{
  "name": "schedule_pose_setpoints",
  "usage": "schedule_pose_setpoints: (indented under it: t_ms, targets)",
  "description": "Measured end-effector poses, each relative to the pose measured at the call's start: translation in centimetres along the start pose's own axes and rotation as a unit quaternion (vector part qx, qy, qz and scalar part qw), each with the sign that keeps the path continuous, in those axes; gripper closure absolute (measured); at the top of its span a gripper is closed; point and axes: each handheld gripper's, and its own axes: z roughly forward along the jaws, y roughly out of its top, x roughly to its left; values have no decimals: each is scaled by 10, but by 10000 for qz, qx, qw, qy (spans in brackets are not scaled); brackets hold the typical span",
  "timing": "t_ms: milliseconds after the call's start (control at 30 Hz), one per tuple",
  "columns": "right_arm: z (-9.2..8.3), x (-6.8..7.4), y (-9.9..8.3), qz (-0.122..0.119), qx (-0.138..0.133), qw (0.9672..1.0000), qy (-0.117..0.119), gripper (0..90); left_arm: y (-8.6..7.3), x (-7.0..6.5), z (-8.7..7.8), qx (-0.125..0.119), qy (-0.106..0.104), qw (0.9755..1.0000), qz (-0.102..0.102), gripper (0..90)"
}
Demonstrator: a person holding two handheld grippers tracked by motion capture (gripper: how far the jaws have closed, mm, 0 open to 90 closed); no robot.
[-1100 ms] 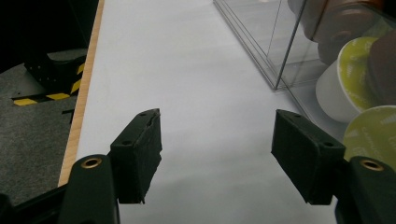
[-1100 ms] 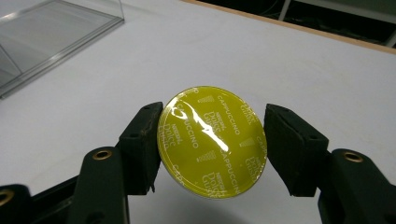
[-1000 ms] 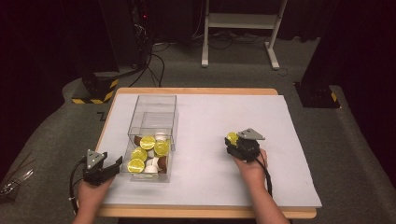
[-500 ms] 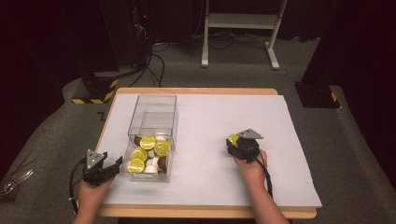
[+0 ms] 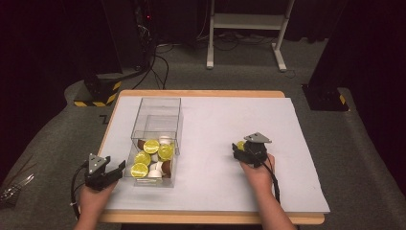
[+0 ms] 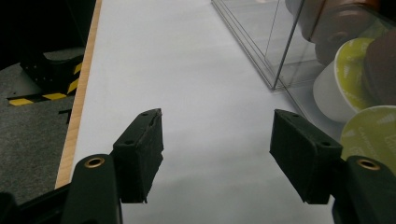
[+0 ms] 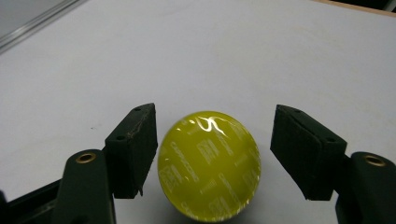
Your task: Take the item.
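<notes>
Right gripper view: coffee capsule (image 7: 208,165) on the table (image 7: 261,51) between just-opening right gripper (image 7: 215,154) jaws, left jaw at nine o'clock nearly touching; light, foil-topped, likely dentable, best pinched at rigid sides; left gripper (image 6: 217,154) open, empty.

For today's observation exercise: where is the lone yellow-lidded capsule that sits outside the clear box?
The capsule stands on the white table sheet between the right gripper's jaws, which have just been opening. In the high view, it sits right of the clear box.
</notes>
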Motion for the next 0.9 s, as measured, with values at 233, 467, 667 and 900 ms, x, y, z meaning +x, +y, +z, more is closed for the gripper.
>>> schedule_pose_setpoints:
  t_ms: [233, 467, 667, 900]
  targets:
    - [-13, 7, 4, -20, -210, 9997, 140, 311, 0, 0, -2, -20, -66, 10000, -33, 362]
    - [-24, 21, 6, -100, -367, 9987, 352, 310, 6, 1, -13, -4, -288, 9995, -162, 363]
    - [-30, 43, 6, -218, -435, 9968, 639, 310, 14, 0, -30, -197, -368, 9988, -262, 355]
    - [-39, 72, 2, -391, -490, 9933, 972, 302, 13, -8, -52, -245, -515, 9983, -87, 337]
